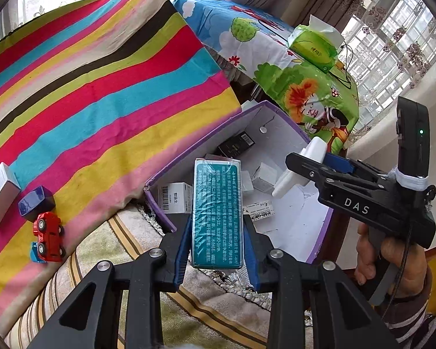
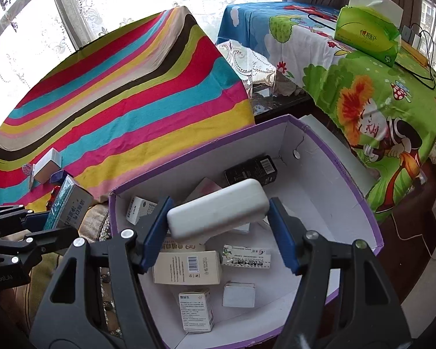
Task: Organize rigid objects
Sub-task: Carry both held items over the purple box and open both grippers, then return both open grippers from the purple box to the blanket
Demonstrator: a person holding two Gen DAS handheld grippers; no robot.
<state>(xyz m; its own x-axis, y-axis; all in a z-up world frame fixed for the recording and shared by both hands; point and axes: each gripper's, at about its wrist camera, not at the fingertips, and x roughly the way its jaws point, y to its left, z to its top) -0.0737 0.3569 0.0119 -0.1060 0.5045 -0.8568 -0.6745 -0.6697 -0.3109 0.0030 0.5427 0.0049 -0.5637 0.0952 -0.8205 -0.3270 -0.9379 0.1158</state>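
My left gripper (image 1: pixel 218 250) is shut on a teal printed box (image 1: pixel 217 212), held upright over the near rim of a purple-edged cardboard box (image 1: pixel 206 139). My right gripper (image 2: pixel 219 229) is shut on a white oblong case (image 2: pixel 218 210), hanging above the same purple box (image 2: pixel 348 180), which holds several small cartons. In the left wrist view the right gripper (image 1: pixel 316 165) shows from the side with the white case (image 1: pixel 299 168) over the box. In the right wrist view the left gripper (image 2: pixel 40 226) appears at the left edge with the teal box (image 2: pixel 68 203).
On a striped cloth (image 1: pixel 101 87) lie a red toy car (image 1: pixel 49 235), a blue block (image 1: pixel 35 202) and a white carton (image 1: pixel 0 192). A cartoon-print cloth (image 2: pixel 363 101) carries a green tissue pack (image 2: pixel 366 35) and cables. A person's hand (image 1: pixel 392 264) holds the right gripper.
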